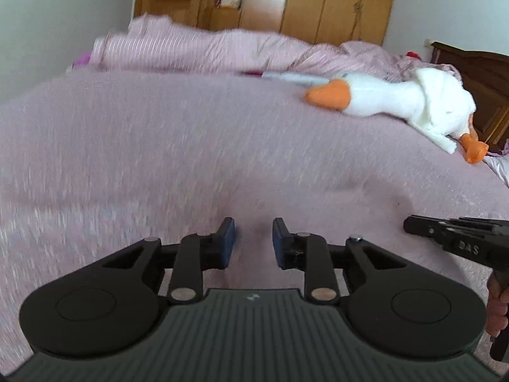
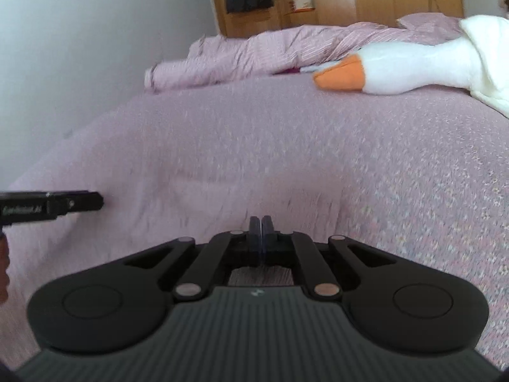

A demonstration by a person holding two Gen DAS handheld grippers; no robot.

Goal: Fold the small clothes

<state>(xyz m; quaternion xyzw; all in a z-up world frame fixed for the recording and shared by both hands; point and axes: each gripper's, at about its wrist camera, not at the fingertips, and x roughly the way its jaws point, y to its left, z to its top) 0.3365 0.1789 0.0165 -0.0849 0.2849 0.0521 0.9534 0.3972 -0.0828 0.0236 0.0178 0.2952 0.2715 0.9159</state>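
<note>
No small garment shows in either view. My left gripper [image 1: 253,227] hovers open over the pink bedspread [image 1: 159,146], with nothing between its blue pads. The right gripper [image 1: 413,222] pokes in from the right edge of the left wrist view. In the right wrist view my right gripper [image 2: 260,226] is shut, pads pressed together on nothing, above the bedspread [image 2: 286,146]. The left gripper [image 2: 95,202] enters that view from the left edge. Both views are blurred by motion.
A white plush goose [image 1: 397,102] with an orange beak lies at the bed's far right, also in the right wrist view [image 2: 413,63]. A rumpled pink duvet [image 1: 206,51] lies along the far side. Behind stand a wooden wardrobe [image 1: 318,3] and a dark headboard [image 1: 477,73].
</note>
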